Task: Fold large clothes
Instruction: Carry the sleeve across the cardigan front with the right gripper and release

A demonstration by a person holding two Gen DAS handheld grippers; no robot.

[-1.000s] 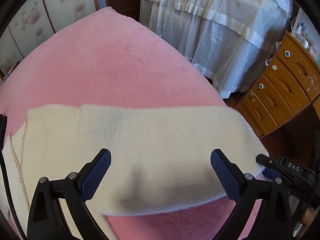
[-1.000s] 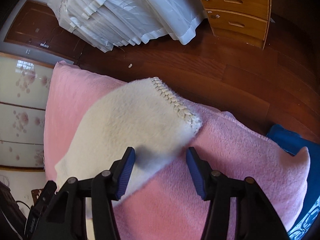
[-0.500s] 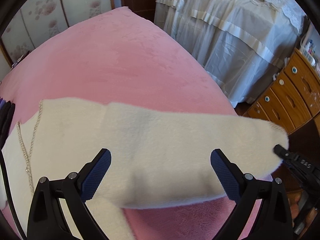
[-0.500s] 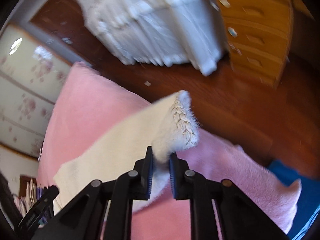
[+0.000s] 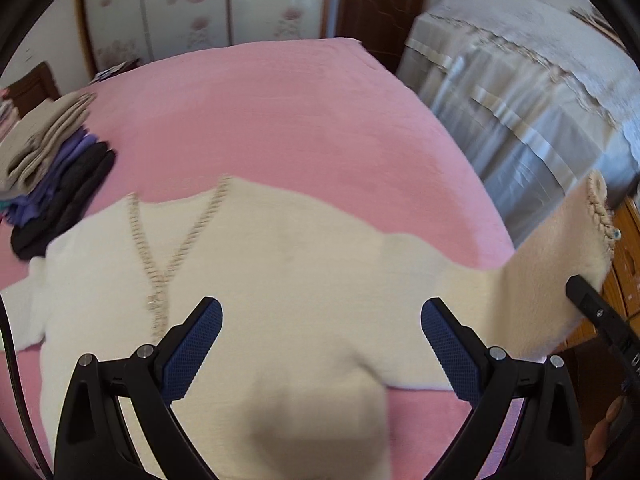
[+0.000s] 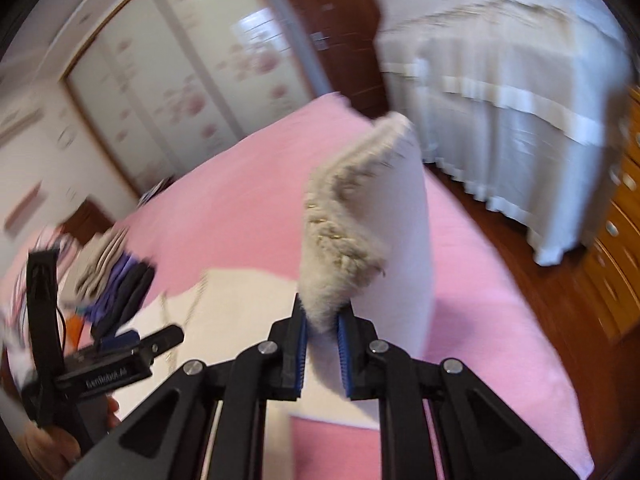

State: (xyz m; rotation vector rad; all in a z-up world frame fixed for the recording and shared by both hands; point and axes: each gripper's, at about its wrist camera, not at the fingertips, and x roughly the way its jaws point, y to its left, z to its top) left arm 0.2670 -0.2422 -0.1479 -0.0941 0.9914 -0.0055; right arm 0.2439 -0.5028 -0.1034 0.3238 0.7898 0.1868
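Note:
A cream fluffy sweater (image 5: 280, 280) with a braided V-neck trim lies spread on the pink bed cover (image 5: 260, 112). My left gripper (image 5: 320, 340) hovers open above its body, nothing between the blue pads. My right gripper (image 6: 322, 344) is shut on the sleeve (image 6: 360, 216) near its braided cuff and holds it raised off the bed. In the left wrist view that lifted sleeve (image 5: 560, 248) stands at the right, with the right gripper's black tip (image 5: 592, 312) below it. The left gripper's body (image 6: 120, 360) shows at the lower left of the right wrist view.
A stack of folded clothes (image 5: 52, 160), beige, purple and black, sits at the bed's left edge. A white draped bed (image 5: 520, 100) stands to the right, wooden drawers (image 6: 616, 240) beyond it. Floral wardrobe doors (image 5: 192, 8) close the far side.
The right gripper shut on the sleeve's cuff end and lifted it up off the bed while rolling. The left gripper rose and drew back, bringing the neckline and the clothes stack into view.

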